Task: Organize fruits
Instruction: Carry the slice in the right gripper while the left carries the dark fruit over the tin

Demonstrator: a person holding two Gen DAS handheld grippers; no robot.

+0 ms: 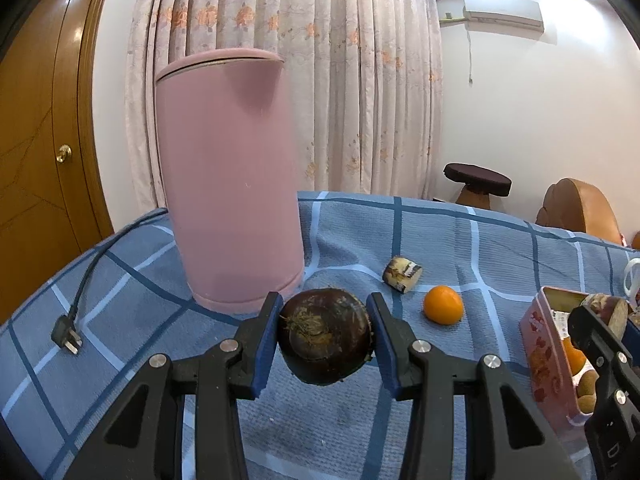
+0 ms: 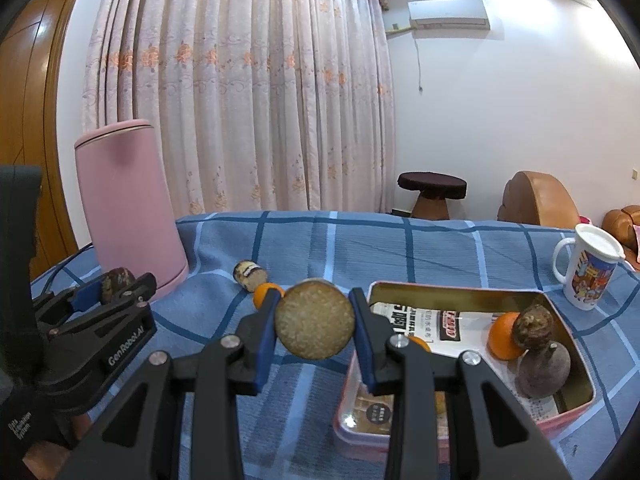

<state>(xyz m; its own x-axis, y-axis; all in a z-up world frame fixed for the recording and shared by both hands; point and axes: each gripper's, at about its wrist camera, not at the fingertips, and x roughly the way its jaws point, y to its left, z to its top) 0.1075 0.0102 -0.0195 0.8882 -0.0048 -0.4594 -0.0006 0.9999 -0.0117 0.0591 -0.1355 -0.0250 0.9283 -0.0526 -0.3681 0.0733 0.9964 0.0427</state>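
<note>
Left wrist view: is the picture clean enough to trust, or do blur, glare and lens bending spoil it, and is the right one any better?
Left wrist view: sharp on the dark fruit in the left gripper; fisheye tilts the pink canister and bows the door; the air conditioner is washed out. Right wrist view: the cut fruit in the right gripper is crisp; glare on the tin; dark corners.

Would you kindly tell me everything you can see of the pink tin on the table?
The tin is a shallow rectangular box with rounded corners, open, no lid in view. Its outside is pink with a printed pattern, its inner walls golden metal, and printed paper lines the bottom. It lies flat on the blue checked cloth, right of the pink cylinder and near the white mug. Inside are oranges, two brown knobbly fruits leaning at its right wall, and pale round ones at the near end.
</note>
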